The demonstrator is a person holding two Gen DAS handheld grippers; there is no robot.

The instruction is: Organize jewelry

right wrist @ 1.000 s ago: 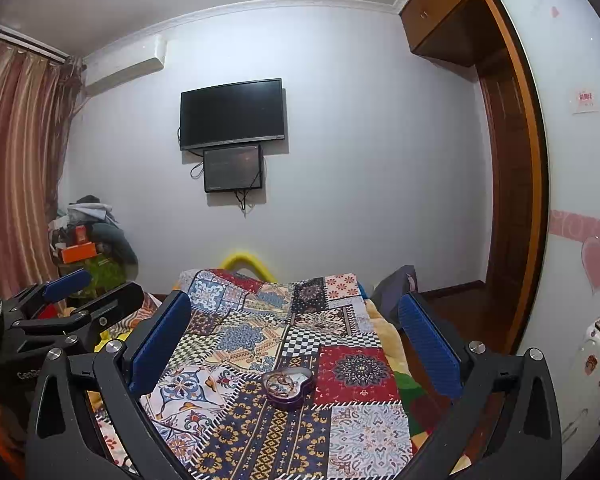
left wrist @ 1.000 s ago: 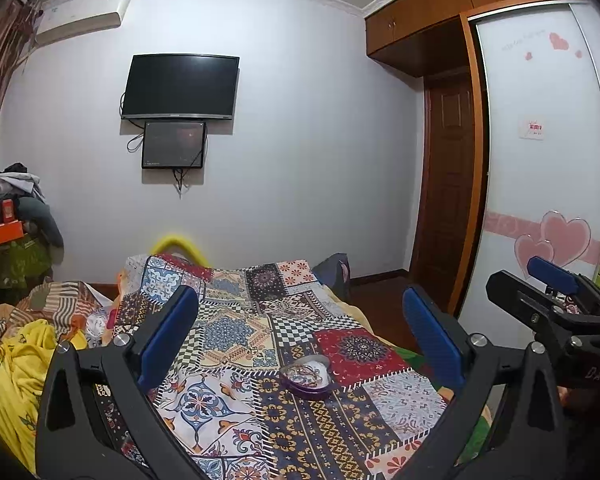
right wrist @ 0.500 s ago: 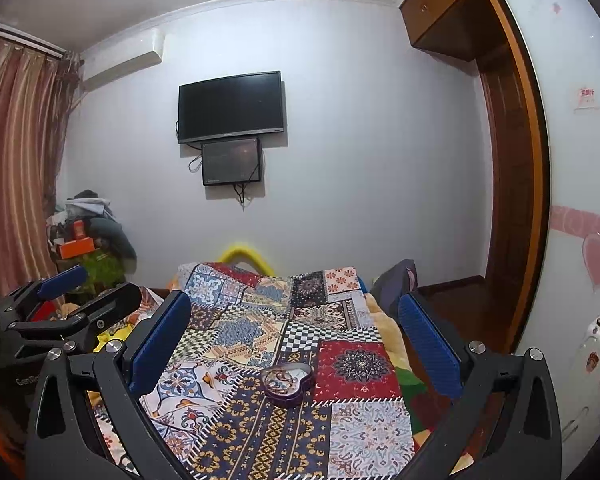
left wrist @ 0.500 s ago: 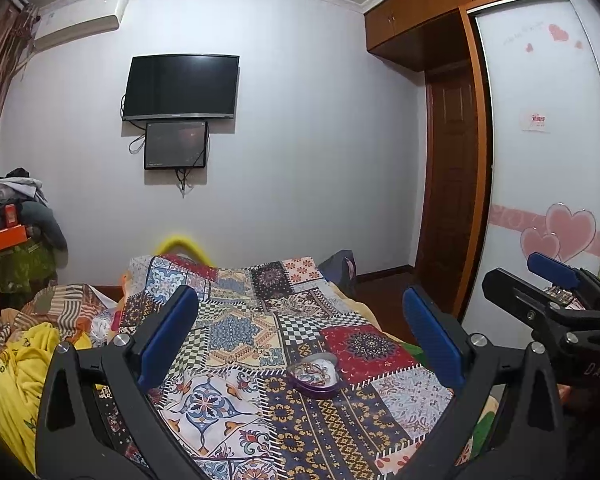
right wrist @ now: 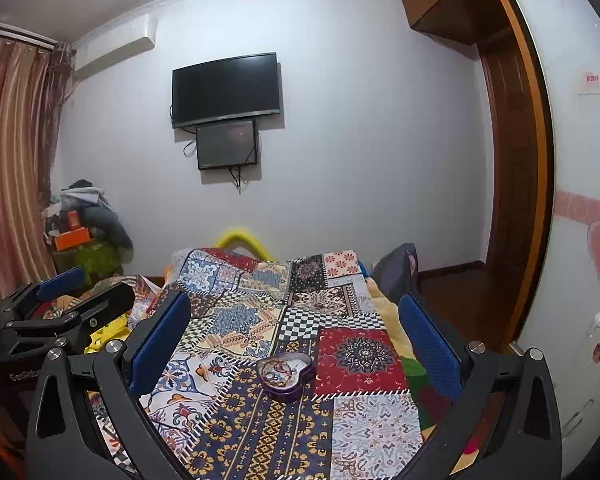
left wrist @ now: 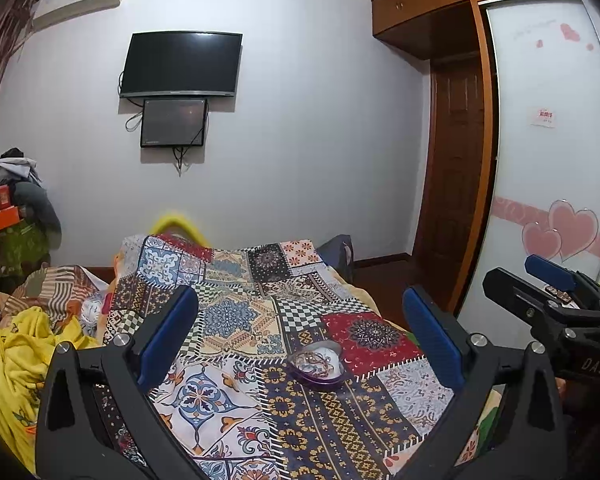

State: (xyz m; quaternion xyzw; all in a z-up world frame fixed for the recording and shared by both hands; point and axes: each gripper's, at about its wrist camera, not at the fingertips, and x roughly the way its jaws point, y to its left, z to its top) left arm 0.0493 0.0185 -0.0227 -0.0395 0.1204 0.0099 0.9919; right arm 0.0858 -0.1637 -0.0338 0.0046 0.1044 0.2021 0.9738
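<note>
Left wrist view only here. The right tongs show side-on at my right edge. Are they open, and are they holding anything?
Observer: In the right wrist view, the right tongs are wide open with nothing between the pads. The heart-shaped box lies on the quilt ahead of them, untouched.
Operator: Anything to the right of those tongs that I can't see?
Observer: Yes, a white unit with small stickers stands at the far right edge. I can't tell what it is.
</note>
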